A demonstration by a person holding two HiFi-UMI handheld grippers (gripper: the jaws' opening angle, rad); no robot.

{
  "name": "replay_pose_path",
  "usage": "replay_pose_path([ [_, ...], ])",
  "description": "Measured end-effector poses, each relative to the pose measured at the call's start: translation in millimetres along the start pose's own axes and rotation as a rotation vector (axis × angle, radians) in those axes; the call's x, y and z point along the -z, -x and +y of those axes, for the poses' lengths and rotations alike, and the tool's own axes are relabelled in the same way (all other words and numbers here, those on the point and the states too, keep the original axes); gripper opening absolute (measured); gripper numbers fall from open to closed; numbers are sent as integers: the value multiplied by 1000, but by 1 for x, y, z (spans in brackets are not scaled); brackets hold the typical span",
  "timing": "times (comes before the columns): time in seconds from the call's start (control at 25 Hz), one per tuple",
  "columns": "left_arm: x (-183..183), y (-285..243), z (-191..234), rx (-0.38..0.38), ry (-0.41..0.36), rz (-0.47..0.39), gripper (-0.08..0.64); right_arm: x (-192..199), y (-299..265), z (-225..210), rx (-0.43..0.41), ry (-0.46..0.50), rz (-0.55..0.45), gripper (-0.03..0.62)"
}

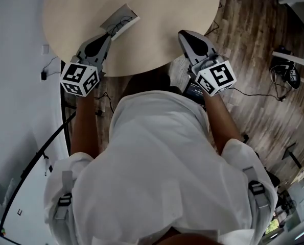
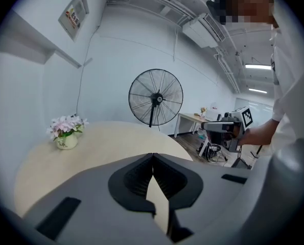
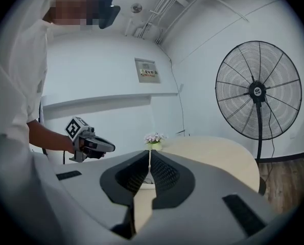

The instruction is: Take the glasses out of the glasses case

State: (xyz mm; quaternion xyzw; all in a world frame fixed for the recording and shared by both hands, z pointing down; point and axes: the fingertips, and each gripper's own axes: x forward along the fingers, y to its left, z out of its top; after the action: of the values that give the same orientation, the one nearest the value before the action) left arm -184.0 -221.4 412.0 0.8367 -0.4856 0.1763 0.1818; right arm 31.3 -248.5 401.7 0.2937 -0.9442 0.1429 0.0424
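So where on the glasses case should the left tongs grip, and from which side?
Likely its near short end, coming in from the person's side with the left tongs: the glasses case lies flat and slantwise on the table, that end pointing at them. The tongs are shut, so they must open first.

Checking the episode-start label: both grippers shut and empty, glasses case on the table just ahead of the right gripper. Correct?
Wrong side: the head view shows the glasses case on the table just ahead of the left gripper, not the right gripper. Both grippers are shut and empty, as stated.
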Motion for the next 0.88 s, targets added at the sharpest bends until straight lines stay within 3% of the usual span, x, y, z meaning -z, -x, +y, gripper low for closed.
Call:
replay_pose_path([
  [0.24, 3, -31, 40, 59, -156, 166, 74, 1, -49, -16, 17, 10, 58, 26],
  [0.48, 41, -57, 62, 155, -260, 385, 95, 8, -74, -31, 57, 12, 134, 26],
  [0.68, 71, -84, 67, 244, -275, 492, 95, 16, -86, -45, 86, 10, 157, 26],
  [0.88, 96, -104, 68, 251, -293, 615, 94, 23, -91, -60, 86, -13, 177, 26],
])
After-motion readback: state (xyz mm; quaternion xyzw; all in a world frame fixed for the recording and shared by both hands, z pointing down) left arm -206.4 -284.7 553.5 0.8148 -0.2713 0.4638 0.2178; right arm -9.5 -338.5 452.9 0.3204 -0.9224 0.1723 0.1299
